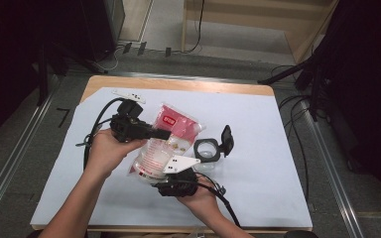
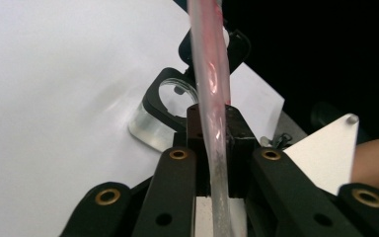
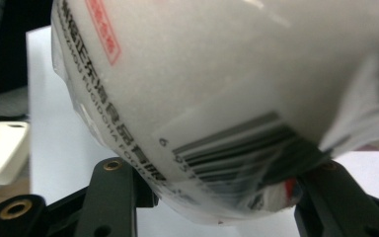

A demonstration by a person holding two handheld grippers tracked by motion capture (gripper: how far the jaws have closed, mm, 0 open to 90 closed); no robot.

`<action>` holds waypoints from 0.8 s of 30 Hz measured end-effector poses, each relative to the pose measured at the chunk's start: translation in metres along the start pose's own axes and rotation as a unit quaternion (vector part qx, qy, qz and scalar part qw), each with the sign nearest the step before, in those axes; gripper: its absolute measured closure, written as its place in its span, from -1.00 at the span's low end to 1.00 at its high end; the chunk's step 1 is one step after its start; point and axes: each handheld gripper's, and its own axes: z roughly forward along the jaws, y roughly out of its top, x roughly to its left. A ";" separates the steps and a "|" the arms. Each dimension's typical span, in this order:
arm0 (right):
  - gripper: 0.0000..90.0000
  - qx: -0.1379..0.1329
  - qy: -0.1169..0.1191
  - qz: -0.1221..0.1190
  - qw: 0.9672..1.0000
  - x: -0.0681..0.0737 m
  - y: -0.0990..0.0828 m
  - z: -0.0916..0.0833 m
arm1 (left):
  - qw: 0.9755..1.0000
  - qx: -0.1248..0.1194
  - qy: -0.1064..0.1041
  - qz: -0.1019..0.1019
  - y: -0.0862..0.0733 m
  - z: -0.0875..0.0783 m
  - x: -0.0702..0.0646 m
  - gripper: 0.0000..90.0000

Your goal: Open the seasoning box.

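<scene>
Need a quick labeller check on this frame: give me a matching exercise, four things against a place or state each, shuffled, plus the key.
Things:
1. left tongs
2. right tongs
3. clear jar
4. pouch

Place or state:
A. stands on the white sheet, black lid flipped open
B. clamped on the pouch's thin flat edge
C. held off the table between both hands
D. grips the pouch's bulging barcode end

Pairs: 1-B, 2-D, 3-A, 4-C
</scene>
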 end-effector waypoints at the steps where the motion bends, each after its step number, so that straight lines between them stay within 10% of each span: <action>1: 0.15 0.002 0.007 0.008 1.000 0.000 0.001 0.000 | 1.000 -0.003 -0.002 0.005 -0.001 0.002 -0.001 0.88; 7: 0.15 0.002 0.027 0.018 0.999 0.002 0.004 -0.002 | 0.999 -0.001 -0.009 0.038 -0.001 0.010 -0.005 0.83; 17: 0.18 0.004 0.048 0.034 0.998 0.007 0.007 -0.002 | 0.999 0.011 -0.022 -0.020 -0.004 0.026 -0.002 0.77; 24: 0.18 0.003 0.047 0.041 0.998 0.009 0.007 -0.002 | 0.999 0.019 -0.017 -0.020 -0.004 0.036 -0.005 0.79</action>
